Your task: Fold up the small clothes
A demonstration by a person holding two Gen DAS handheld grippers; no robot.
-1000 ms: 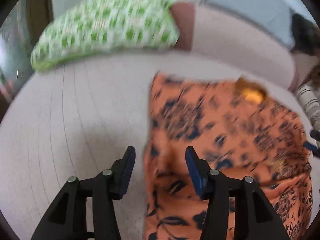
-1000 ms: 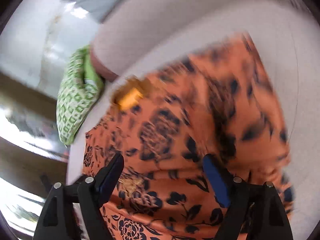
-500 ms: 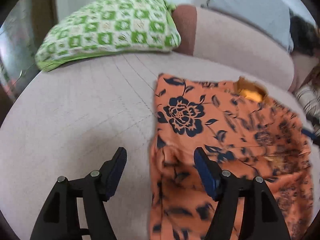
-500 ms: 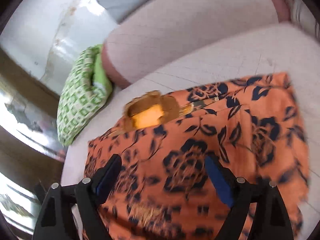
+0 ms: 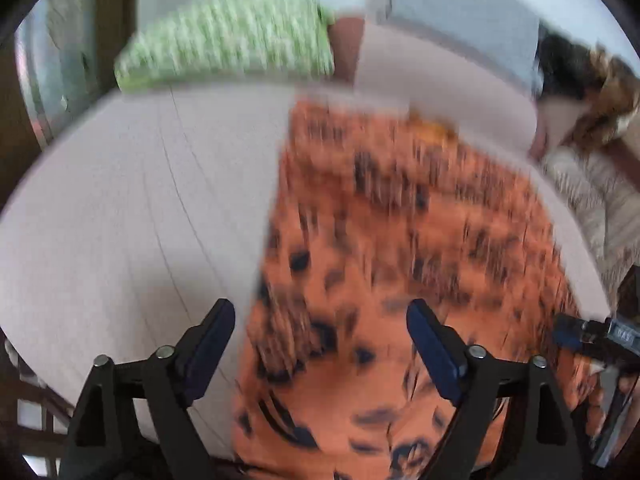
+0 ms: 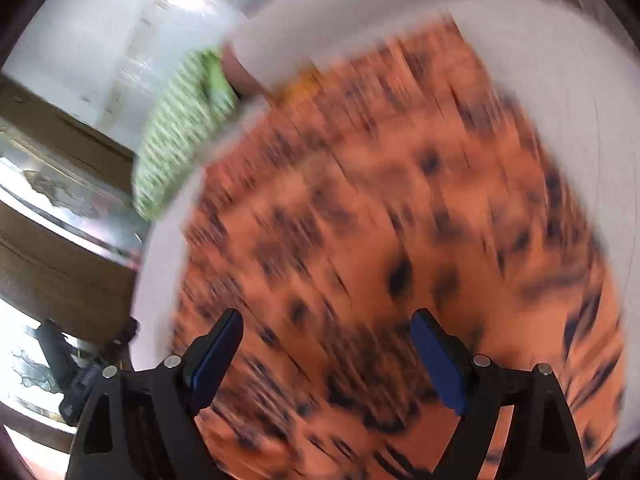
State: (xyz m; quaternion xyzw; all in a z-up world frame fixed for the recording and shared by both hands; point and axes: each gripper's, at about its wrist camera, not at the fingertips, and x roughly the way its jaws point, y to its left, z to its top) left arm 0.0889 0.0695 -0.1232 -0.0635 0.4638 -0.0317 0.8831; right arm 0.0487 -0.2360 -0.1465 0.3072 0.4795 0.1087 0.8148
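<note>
Orange flowered garment (image 5: 400, 248) lies flat on your pale sofa (image 5: 132, 208); green cushion (image 5: 228, 36) behind. Left gripper (image 5: 320, 344) jaws are opening and right gripper (image 6: 326, 354) jaws spread, both holding nothing.

Both wrist views angled down, close, sharing orange garment (image 5: 400, 260)

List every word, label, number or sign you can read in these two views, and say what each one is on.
Nothing can be read for certain.
A small grey plate on the dark device at the right edge of the left wrist view carries a few characters, too small and blurred to read.
The orange garment bears only a dark floral print, no lettering.
The green checked cushion shows pattern only.
No markings show on the left tool or the right tool.
</note>
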